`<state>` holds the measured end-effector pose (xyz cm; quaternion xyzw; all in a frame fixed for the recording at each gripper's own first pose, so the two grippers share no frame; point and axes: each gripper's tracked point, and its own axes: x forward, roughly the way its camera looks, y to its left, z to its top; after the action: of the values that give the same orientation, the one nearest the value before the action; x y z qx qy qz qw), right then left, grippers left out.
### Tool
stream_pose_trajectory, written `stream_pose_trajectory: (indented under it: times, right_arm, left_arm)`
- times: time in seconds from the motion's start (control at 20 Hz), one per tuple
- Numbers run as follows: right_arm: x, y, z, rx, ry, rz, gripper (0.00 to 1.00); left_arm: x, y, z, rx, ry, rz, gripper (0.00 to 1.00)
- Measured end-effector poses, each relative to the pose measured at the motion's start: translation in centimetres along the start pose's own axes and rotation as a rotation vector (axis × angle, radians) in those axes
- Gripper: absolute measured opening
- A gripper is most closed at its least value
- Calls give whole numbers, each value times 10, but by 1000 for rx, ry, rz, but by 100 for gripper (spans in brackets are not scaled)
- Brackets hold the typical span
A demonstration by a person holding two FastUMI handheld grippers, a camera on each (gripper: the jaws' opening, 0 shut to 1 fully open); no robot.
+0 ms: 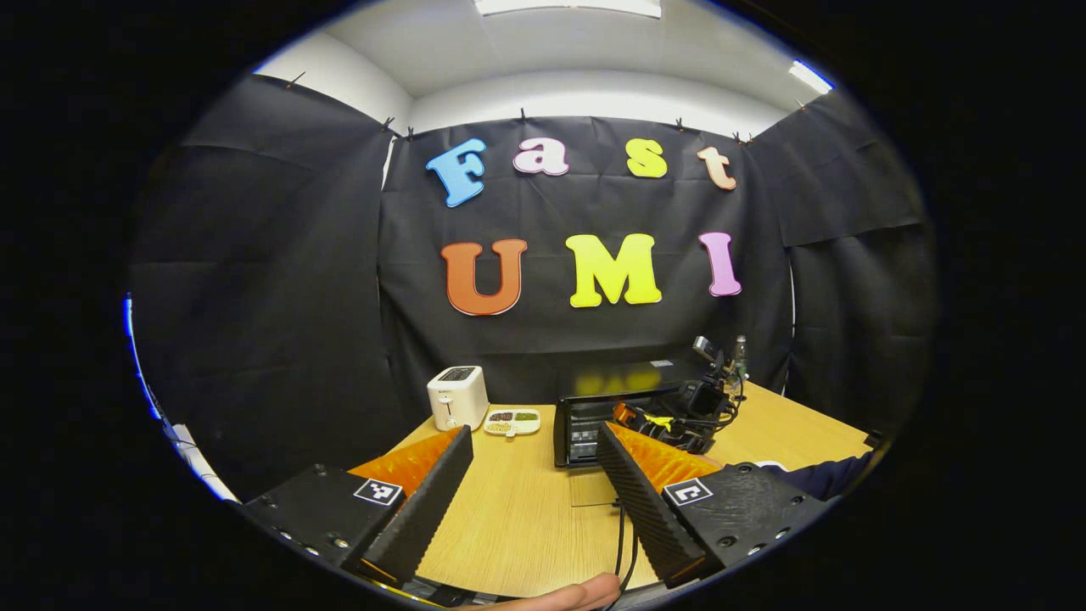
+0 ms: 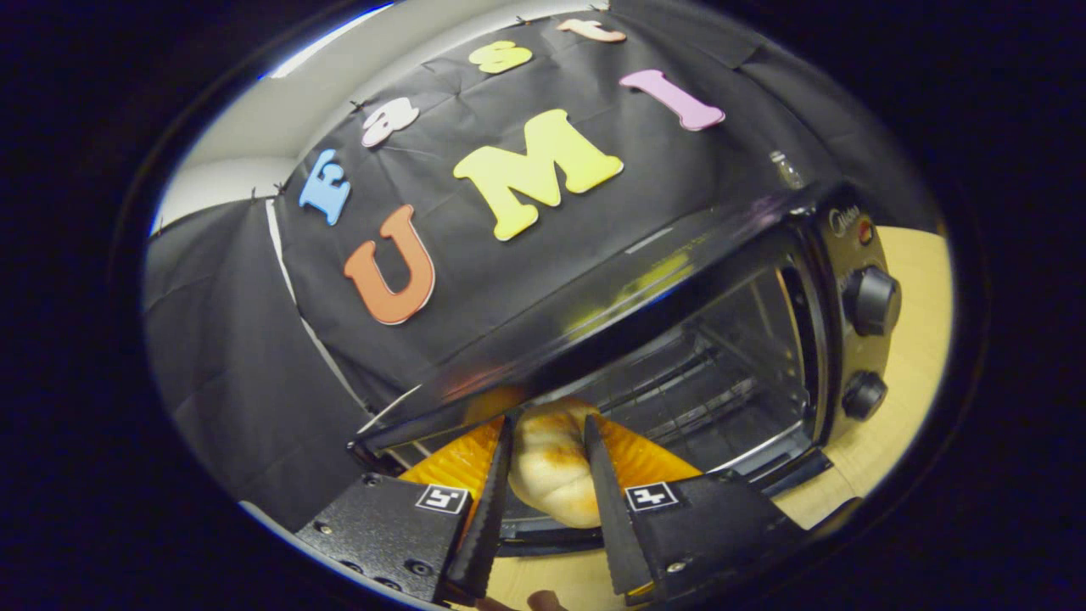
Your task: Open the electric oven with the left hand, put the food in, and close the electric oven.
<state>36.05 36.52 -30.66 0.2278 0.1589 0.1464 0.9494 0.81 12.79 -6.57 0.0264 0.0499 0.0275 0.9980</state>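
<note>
Between right tool (image 2: 547,450) fingers: bread (image 2: 550,471) gripped at open oven (image 2: 730,365) mouth; left tool (image 1: 534,458) open.

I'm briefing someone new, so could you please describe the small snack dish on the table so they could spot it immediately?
Start from the wooden table. Between the white toaster and the black electric oven lies a small snack dish, low, pale, split into compartments holding dark and greenish bits, unlike its boxy neighbours.
</note>
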Motion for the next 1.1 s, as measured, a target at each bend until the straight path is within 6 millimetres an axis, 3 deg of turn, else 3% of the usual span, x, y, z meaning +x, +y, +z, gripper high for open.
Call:
stream_pose_trajectory:
  times: [0.15, 0.2, 0.35, 0.5, 0.6, 0.7, 0.85, 0.95, 1.05, 1.1]
  right_arm:
    - [18, 1, 10, -99, -48, 10, 50]
    - [23, 1, 11, -134, -56, 2, 45]
    - [28, -8, -11, -153, 36, -13, 43]
    - [25, -10, -9, -177, 61, -9, 45]
    - [12, -12, -12, -164, 92, 1, 49]
    - [-8, -15, -26, -140, 172, 20, 63]
    - [-45, -25, -16, -135, 174, 21, 80]
    - [-72, -34, -7, -175, 143, 8, 86]
    - [-99, -31, 7, -176, 104, 49, 87]
    - [-110, -30, 14, -174, 93, 63, 98]
  left_arm:
    - [9, 10, -15, -10, 47, 22, 96]
    - [11, 12, -18, -8, 56, 28, 96]
    - [15, 15, -24, -3, 77, 37, 96]
    - [13, 9, -24, -8, 76, 27, 96]
    - [9, 4, -21, 6, 63, 18, 96]
    - [5, 1, -21, 10, 58, 20, 96]
    - [-4, -8, -19, -18, 52, 8, 96]
    - [-10, -15, -20, -30, 56, 2, 96]
    - [-17, -20, -20, -31, 60, 6, 96]
    - [-20, -24, -20, -31, 61, 8, 96]
